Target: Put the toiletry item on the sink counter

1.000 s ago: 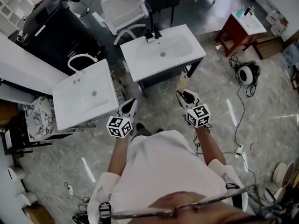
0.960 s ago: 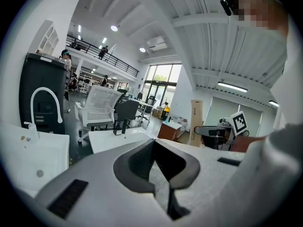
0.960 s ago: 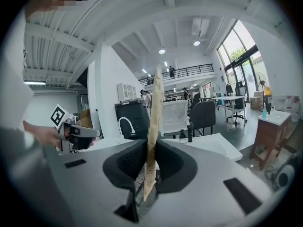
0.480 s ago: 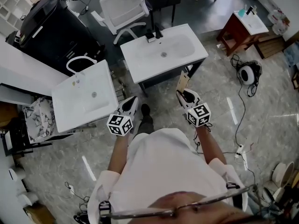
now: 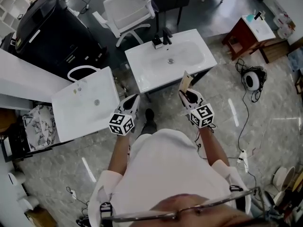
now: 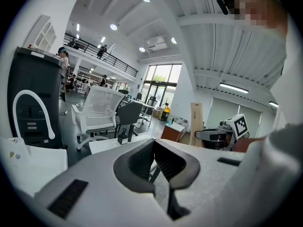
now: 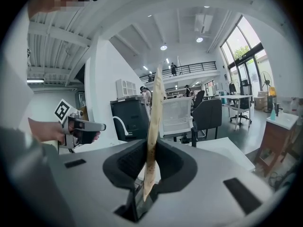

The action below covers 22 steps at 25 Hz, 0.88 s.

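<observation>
One flat packet [image 5: 185, 82] upright in right hand-held gripper [image 5: 184, 95], arm [image 5: 212, 148] extended forward

Overhead head camera; gripper cameras apparently facing sink [image 5: 142, 67]

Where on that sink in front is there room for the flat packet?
The sink counter has a bare flat strip left of the basin, by its front corner. The faucet crowds the back rim. The right gripper holds the packet.
</observation>
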Each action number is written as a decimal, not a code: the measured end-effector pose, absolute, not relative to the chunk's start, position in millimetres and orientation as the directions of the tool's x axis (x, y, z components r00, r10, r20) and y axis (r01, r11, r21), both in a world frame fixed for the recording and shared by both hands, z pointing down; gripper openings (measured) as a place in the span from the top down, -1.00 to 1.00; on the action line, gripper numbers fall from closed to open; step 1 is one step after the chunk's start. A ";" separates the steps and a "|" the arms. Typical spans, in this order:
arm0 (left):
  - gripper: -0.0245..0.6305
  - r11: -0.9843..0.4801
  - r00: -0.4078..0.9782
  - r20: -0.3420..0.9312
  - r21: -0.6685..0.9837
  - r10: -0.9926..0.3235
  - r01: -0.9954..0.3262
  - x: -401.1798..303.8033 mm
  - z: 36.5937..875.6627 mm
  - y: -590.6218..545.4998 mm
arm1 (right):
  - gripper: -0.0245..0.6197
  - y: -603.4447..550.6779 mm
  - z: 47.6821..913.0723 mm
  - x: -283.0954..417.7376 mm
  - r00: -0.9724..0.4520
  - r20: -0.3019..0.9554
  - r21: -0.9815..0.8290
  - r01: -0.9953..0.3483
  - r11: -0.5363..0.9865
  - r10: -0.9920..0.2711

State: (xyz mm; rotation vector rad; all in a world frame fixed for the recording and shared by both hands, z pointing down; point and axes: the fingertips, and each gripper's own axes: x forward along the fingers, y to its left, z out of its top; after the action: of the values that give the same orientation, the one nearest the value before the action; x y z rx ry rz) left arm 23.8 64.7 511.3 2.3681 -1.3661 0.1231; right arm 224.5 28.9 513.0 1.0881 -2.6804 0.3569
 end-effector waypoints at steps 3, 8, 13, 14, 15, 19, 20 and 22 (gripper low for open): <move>0.91 -0.449 0.531 0.280 0.307 -0.800 -0.839 13.4 513.0 38.1 | 0.73 3.4 515.3 211.4 -0.690 0.313 -0.139 -0.713 0.687 -0.653; 0.91 -0.471 0.553 0.295 0.307 -0.779 -0.827 -7.4 514.1 -4.7 | 0.73 -35.0 515.8 192.9 -0.668 0.336 -0.125 -0.731 0.671 -0.664; 0.91 -0.496 0.576 0.299 0.306 -0.761 -0.813 -24.9 515.0 -47.8 | 0.73 -70.7 516.8 177.1 -0.642 0.358 -0.120 -0.752 0.648 -0.678; 0.91 -0.502 0.582 0.299 0.305 -0.756 -0.809 -27.8 515.5 -55.5 | 0.73 -77.3 517.2 173.6 -0.637 0.362 -0.117 -0.756 0.644 -0.681; 0.91 -0.509 0.588 0.300 0.303 -0.752 -0.806 -30.7 516.3 -62.8 | 0.73 -83.5 517.9 170.0 -0.631 0.366 -0.113 -0.759 0.641 -0.684; 0.91 -0.533 0.611 0.305 0.304 -0.731 -0.790 -43.7 521.6 -87.7 | 0.73 -103.6 522.3 157.3 -0.607 0.391 -0.084 -0.772 0.630 -0.692; 0.91 -0.537 0.615 0.306 0.305 -0.727 -0.787 -47.4 522.5 -93.1 | 0.73 -107.8 523.4 155.0 -0.601 0.396 -0.077 -0.775 0.627 -0.694; 0.91 -0.543 0.621 0.308 0.305 -0.721 -0.782 -54.7 524.0 -102.8 | 0.73 -115.1 525.5 151.3 -0.590 0.405 -0.072 -0.782 0.619 -0.698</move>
State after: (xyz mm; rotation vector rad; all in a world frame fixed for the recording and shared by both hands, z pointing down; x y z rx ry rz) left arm -54.7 -102.8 524.0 2.4341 -1.1932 0.2034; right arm 151.3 -115.1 525.5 1.1898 -2.5073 0.3470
